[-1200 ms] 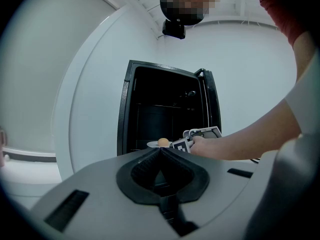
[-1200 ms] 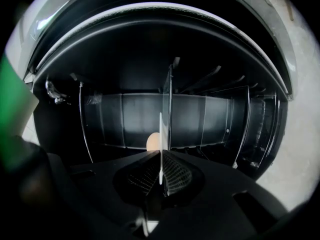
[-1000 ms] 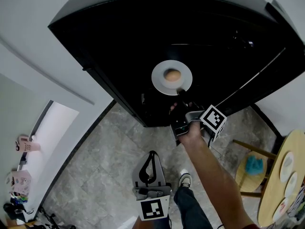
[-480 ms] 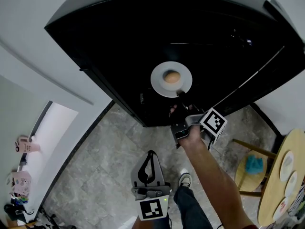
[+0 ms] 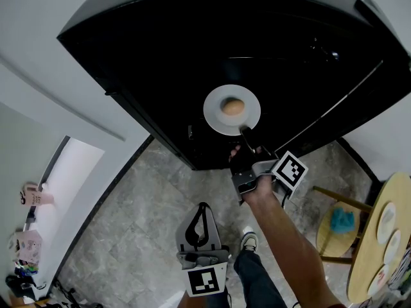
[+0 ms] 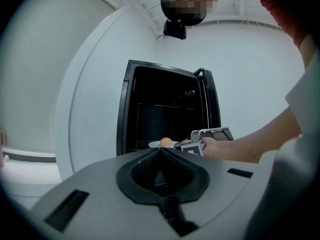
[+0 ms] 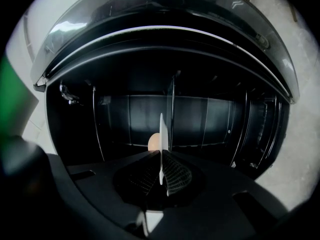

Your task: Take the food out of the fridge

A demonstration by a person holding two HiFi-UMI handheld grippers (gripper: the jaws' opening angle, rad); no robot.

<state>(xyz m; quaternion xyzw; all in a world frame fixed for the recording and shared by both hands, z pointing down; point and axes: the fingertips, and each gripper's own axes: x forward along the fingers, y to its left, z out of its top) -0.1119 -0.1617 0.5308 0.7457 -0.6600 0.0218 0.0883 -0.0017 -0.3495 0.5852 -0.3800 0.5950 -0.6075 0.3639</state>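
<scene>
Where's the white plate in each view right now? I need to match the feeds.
Head view: plate at centre, against the dark fridge, at the right tool tip.
Left gripper view: plate small, low centre.
Right gripper view: plate edge-on, clamped at centre.
Shared landmark: the round brown food on it.

Right gripper (image 5: 245,132) drew plate (image 5: 214,111) slightly outward.

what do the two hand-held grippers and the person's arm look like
The left hand-held gripper and right hand-held gripper are grey-and-black with black jaws. Each carries a white cube with black square markers. The right forearm is bare below a dark red sleeve.
</scene>
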